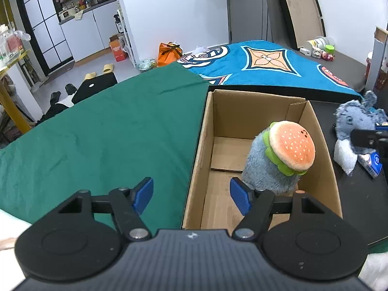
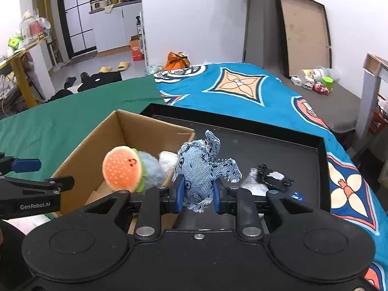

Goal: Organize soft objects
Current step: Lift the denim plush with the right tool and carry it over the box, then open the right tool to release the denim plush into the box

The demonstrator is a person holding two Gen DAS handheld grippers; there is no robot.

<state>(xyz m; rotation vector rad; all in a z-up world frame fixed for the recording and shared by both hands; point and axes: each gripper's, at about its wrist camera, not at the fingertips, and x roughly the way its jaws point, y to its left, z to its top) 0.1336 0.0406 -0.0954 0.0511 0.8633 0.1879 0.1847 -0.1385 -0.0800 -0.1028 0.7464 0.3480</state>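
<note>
The right gripper is clamped on the denim toy, just right of the cardboard box. The left gripper stands apart, empty. Frayed fabric could slip out; the burger plush crowds the near end.

The cardboard box sits at the left edge of the tray, with the cloth to its left; the burger plush stands in the box against its right wall; the denim toy hangs over the tray just right of the box; the patterned blanket lies behind the tray.
</note>
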